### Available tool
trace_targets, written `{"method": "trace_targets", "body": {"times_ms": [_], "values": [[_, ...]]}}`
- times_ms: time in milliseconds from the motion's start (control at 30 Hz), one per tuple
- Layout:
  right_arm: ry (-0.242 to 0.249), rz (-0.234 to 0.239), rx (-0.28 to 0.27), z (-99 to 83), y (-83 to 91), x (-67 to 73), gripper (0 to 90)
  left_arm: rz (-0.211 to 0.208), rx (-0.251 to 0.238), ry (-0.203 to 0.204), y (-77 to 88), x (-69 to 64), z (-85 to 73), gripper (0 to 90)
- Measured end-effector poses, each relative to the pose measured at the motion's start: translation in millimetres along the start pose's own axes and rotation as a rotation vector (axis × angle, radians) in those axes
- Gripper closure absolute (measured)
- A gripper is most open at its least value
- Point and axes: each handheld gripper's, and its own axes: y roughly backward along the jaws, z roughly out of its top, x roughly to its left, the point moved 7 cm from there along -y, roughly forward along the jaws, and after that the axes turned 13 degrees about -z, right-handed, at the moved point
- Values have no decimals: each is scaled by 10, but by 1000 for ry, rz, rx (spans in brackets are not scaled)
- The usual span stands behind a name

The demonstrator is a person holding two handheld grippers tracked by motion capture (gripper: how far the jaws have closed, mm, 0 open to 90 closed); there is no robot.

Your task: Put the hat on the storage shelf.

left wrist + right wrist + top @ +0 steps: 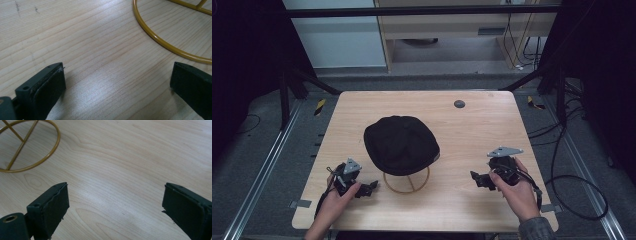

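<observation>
A black cap (401, 144) rests on top of a gold wire stand (407, 181) near the middle of the wooden table (472, 135). The stand's round base ring (160, 40) lies on the wood ahead of my left gripper (117, 82), whose jaws stand wide apart over bare wood. In the high view the left gripper (371, 188) sits left of the stand, held by a hand. My right gripper (477, 179) sits right of the stand, pointing toward it. Its jaws are open too (115, 205), and the base ring (37, 162) shows at the upper left.
A small dark round disc (459, 104) lies on the table's far side. Cables (572, 195) trail on the grey floor at the right. Metal frame rails (267, 165) run along both sides of the table.
</observation>
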Motion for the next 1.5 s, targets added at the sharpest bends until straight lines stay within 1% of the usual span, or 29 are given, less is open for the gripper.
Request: {"method": "trace_targets", "body": {"times_ms": [67,100,167,233,300,333,400,667,700,733,867,1000,1133,1300,1333,1367,1500], "values": [[15,-9,6,-40,-41,13,73,-1,0,0,0,0,0,0],[12,-9,11,-59,-58,25,73,0,0,0,0,0,0,0],[20,-1,17,-95,-97,69,73,0,0,0,0,0,0,0],[25,0,19,-108,-110,79,73,0,0,0,0,0,0,0],[15,12,24,-134,-138,113,73,0,0,0,0,0,0,0],[26,9,25,-152,-158,116,73,0,0,0,0,0,0,0],[15,10,26,-190,-210,141,76,0,0,0,0,0,0,0],[0,6,0,-205,-316,217,78,0,0,0,0,0,0,0],[-8,9,0,-210,-332,234,78,0,0,0,0,0,0,0],[-1,3,-4,-213,-349,235,78,0,0,0,0,0,0,0],[-8,12,-11,-221,-396,279,78,0,0,0,0,0,0,0],[15,12,-3,-244,-456,346,78,-1,0,0,0,0,0,0],[13,16,-9,-238,-511,382,77,0,0,0,0,0,0,0],[6,3,-24,-215,-575,375,77,-1,0,-1,-1,0,1,0],[-10,-4,-36,-197,-612,359,78,-1,0,-1,-1,1,1,0],[-10,-4,-36,-197,-612,359,78,-1,0,-1,-1,1,1,0],[-43,-31,-56,-166,-701,318,82,-2,0,-1,-1,1,1,0]]}}
